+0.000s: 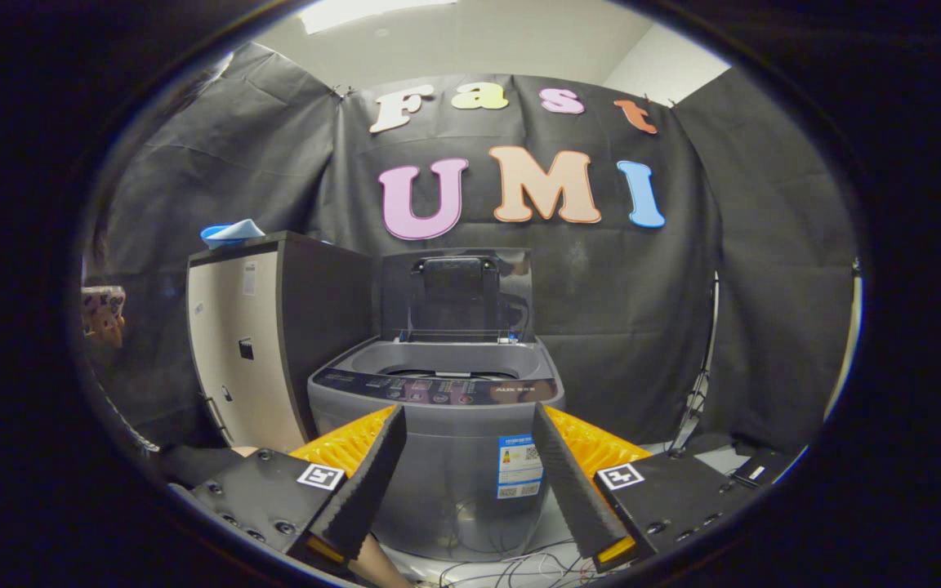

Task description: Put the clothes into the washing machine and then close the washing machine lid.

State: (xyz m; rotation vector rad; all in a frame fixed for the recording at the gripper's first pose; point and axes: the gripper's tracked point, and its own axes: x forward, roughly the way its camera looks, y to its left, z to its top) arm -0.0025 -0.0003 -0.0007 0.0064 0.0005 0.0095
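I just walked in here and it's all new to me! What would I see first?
First, the grey washing machine straight ahead, beyond the open gripper, whose fingers hold nothing. Its lid stands up at the back, so the tub is open. Beside it stands a tall cabinet with blue clothes on top.

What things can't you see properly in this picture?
- Inside the washing machine: in the gripper view its front rim hides the drum, so any clothes in it can't be told.
- The blue thing on the cabinet: too small to name.
- The sticker on the machine's front: too small to make out.
- The hand-held gripper: open, holding nothing.
- The raised lid: dark against the cloth, details unclear.
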